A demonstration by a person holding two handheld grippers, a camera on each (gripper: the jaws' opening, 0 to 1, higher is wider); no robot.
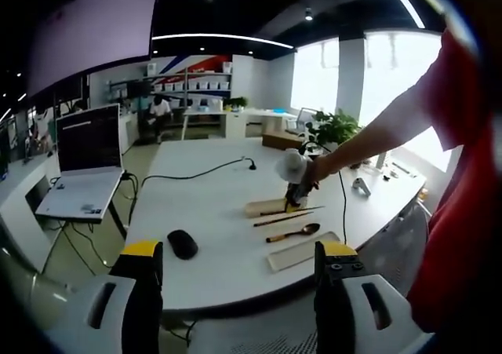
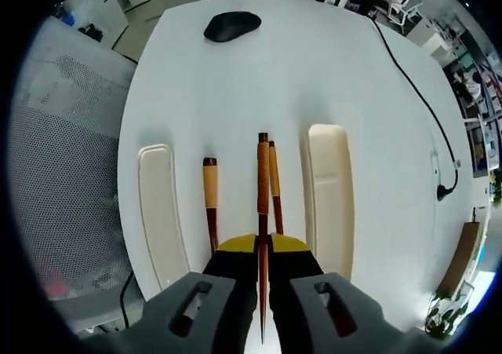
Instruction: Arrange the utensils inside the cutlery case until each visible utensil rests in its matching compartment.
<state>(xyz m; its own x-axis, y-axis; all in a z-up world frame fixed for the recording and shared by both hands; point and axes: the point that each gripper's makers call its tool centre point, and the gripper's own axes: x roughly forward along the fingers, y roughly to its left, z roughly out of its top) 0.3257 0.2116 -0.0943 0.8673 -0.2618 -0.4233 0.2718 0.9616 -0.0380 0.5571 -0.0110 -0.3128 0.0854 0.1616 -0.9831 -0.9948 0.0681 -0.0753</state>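
My right gripper (image 2: 263,248) is shut on a wooden chopstick (image 2: 263,173) that runs forward from between its jaws. A second chopstick (image 2: 274,183) lies just right of it on the white table (image 2: 259,79). A wooden spoon (image 2: 210,205) lies to the left, its bowl hidden under the gripper. Two cream case halves flank them, the left half (image 2: 161,205) and the right half (image 2: 329,189), both empty. In the left gripper view, a person's hand holds the right gripper (image 1: 296,193) over the utensils. My left gripper (image 1: 239,252) hangs open, short of the table's near edge.
A black mouse (image 2: 231,24) lies farther along the table, also seen as the mouse (image 1: 182,244) near the front edge. A black cable (image 2: 423,95) crosses the table. A laptop (image 1: 85,166) stands on a side stand at the left. The person's red sleeve (image 1: 463,173) is at the right.
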